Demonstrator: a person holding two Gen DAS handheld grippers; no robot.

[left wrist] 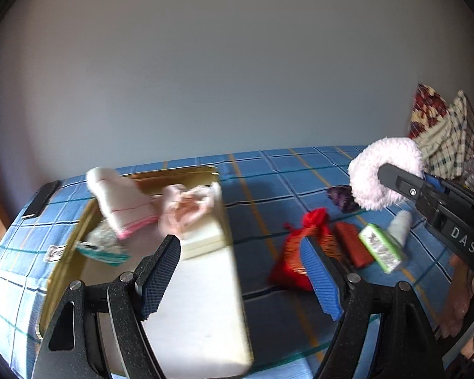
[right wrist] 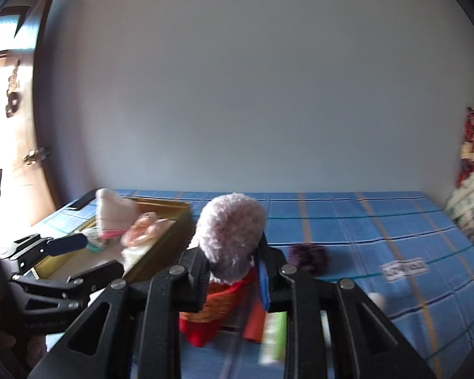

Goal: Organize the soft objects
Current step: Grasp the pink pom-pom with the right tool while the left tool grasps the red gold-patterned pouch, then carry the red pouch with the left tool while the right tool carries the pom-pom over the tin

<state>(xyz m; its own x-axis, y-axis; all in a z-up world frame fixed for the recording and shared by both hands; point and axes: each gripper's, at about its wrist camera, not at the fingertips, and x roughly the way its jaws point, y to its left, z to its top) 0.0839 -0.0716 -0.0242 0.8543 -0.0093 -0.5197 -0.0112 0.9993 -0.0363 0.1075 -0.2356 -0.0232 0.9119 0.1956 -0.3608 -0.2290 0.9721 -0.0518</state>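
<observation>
The right gripper (right wrist: 233, 271) has its jaws pinched on a fluffy pale-pink scrunchie (right wrist: 229, 237), which bulges above the fingertips clear of the blue checked cloth (right wrist: 363, 221), apparently so it can be carried to the gold box (right wrist: 170, 205) on its left, where other soft pieces lie. The left gripper (left wrist: 240, 271) hangs wide and empty over that box. A purple scrunchie (right wrist: 308, 254) waits just ahead-right.
</observation>
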